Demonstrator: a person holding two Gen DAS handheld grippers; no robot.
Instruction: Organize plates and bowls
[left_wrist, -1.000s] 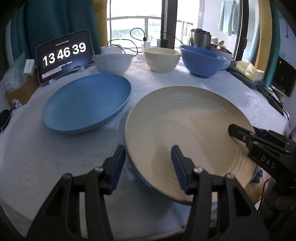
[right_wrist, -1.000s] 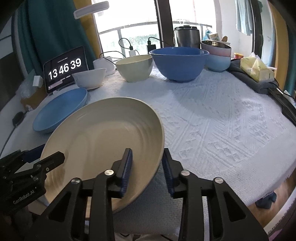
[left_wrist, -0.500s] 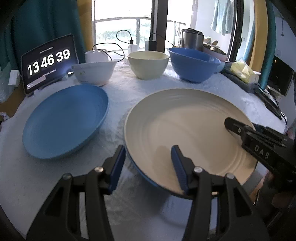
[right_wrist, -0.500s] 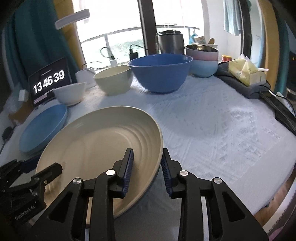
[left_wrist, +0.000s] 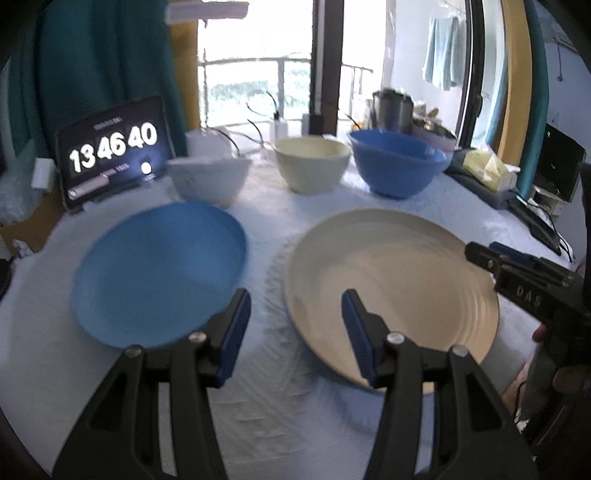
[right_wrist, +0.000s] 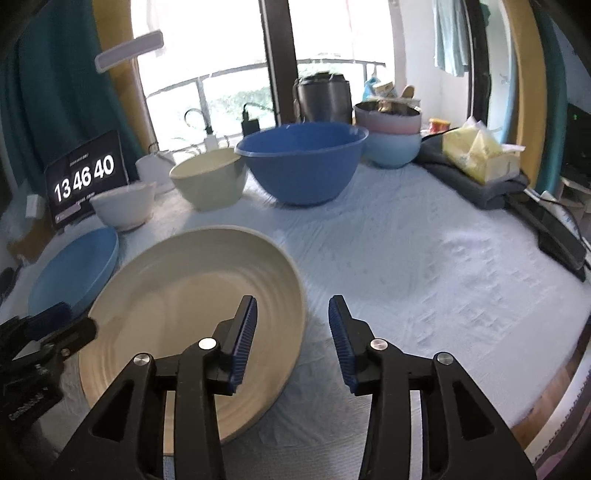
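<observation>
Right claw (right_wrist: 291, 332) spread apart, ribbed blue pads straddling the right rim of the round ridged cream plate (right_wrist: 192, 295) near the worktop's (right_wrist: 424, 266) front edge. Left claw (left_wrist: 295, 332) also apart, gripping nothing, between cream plate and smooth blue plate (left_wrist: 159, 273) just beside it. White textured cloth covers the worktop.

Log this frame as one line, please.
left gripper: open, between plates | right gripper: open, straddling cream plate rim | blue plate: on table, apart | bowls: unstacked

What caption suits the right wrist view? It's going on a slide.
Right gripper open astride the rim of the cream plate on the white tablecloth, bowls lined up behind.
</observation>
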